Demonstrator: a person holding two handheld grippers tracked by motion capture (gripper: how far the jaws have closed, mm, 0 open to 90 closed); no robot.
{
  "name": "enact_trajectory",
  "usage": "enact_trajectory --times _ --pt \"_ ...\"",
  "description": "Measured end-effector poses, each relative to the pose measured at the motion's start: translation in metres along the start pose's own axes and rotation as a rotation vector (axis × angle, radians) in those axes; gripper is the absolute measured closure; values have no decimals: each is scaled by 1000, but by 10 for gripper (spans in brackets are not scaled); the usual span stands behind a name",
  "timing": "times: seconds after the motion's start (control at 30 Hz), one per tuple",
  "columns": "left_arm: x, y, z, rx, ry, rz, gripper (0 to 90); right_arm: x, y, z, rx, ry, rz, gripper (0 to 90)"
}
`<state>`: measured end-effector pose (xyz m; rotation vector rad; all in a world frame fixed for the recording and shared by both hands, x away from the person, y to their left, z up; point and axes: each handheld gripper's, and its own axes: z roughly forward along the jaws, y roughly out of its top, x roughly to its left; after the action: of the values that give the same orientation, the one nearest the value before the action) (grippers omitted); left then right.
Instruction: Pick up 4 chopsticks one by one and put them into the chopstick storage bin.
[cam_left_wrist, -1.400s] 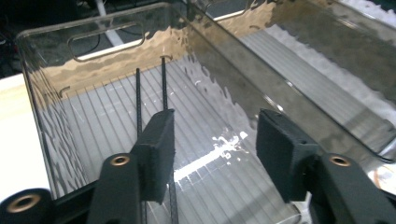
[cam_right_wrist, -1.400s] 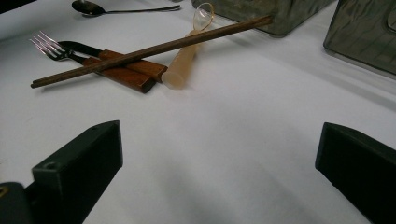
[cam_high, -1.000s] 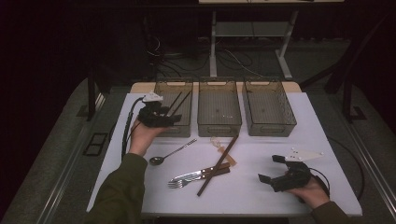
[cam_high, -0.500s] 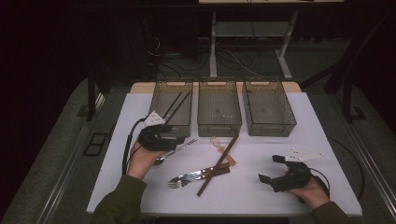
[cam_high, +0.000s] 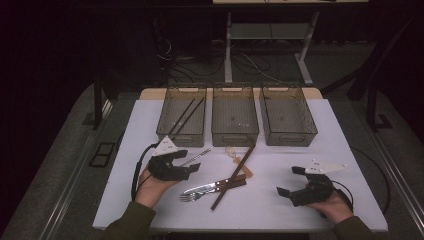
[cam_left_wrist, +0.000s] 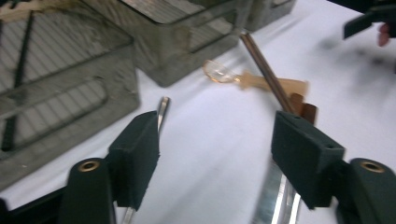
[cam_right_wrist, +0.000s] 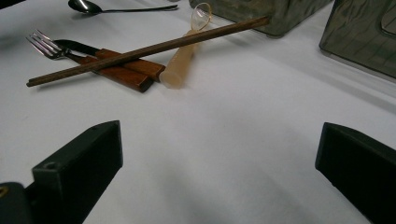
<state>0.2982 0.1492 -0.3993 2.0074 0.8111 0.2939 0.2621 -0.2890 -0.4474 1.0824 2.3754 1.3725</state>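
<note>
**Jaws apart over the cutlery**

Jaws of our left gripper (cam_high: 194, 169) stand apart and have just been closing a little; in the high view they hang low over the thin metal spoon (cam_high: 196, 156) on the white table (cam_high: 310, 145), near its front left, and we cannot tell whether they touch it. Our right gripper (cam_high: 289, 181) sits at the front right, jaws wide with nothing between them, well apart from the cutlery. Between the two grippers lie a steel fork with a wooden handle (cam_high: 210, 187) and a long brown wooden chopstick (cam_high: 234, 176) lying slantwise over it. Just beyond, a translucent amber plastic spoon (cam_high: 236, 155) lies under the chopstick. Three smoky clear plastic bins stand in a row at the far edge; the left bin (cam_high: 172, 131) holds two dark chopsticks (cam_high: 186, 115).

From the left gripper view, our two black pads (cam_left_wrist: 135, 156) stand apart over bare table. The metal spoon's handle (cam_left_wrist: 162, 108) runs just behind the left pad, and blurred bright metal lies beneath the right one. Farther off, the amber spoon (cam_left_wrist: 224, 75) and the brown chopstick (cam_left_wrist: 266, 74) cross near the bins.

From the right gripper view, our jaws spread wide over bare white table. Beyond them the chopstick (cam_right_wrist: 144, 50) rests across the fork's wooden handle (cam_right_wrist: 123, 74) and the amber spoon (cam_right_wrist: 184, 63); the metal spoon (cam_right_wrist: 93, 7) lies farthest off.
</note>
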Motion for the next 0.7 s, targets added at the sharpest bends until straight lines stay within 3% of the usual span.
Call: enact_trajectory --times 0.27,0.47,0.6,0.7 --pt "-21 -12 -2 23 -60 4 595 0 0 0 0 -3 0 7" --pt "-36 -16 1 48 -103 36 792 0 0 0 2 -5 -3 7" --pt "-44 -16 8 76 -147 56 888 0 0 1 3 -4 -6 7" --pt "-52 -17 14 102 -177 71 894 0 0 1 4 -4 -7 7"
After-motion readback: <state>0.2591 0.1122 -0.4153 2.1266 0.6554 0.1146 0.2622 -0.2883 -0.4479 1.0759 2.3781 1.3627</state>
